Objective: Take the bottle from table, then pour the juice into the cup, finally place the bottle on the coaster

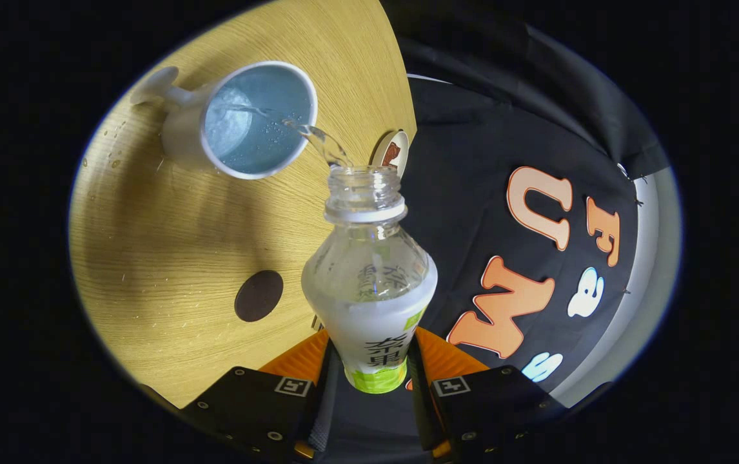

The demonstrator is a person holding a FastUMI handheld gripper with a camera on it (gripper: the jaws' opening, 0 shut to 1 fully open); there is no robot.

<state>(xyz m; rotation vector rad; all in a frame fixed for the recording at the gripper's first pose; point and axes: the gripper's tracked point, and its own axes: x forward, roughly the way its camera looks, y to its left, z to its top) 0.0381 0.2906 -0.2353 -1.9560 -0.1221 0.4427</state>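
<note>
My gripper [369, 361] is shut on the lower body of a clear plastic bottle [369, 277] with a white and green label; both fingers press its sides. The bottle has no cap and is tipped toward a white cup [240, 122] with a handle, which stands on the wooden table [169, 258] beyond the fingertips. A thin clear stream [318, 138] runs from the bottle mouth over the cup's rim into the liquid inside. A round coaster [390, 153] with a brown picture lies at the table's edge, just behind the bottle mouth and partly hidden by it.
A dark round spot [258, 295] marks the tabletop beside the bottle's body. Small droplets [111, 151] lie on the wood near the cup's handle side. The table's edge runs close behind the bottle, with the booth's black cloth wall [472, 161] past it.
</note>
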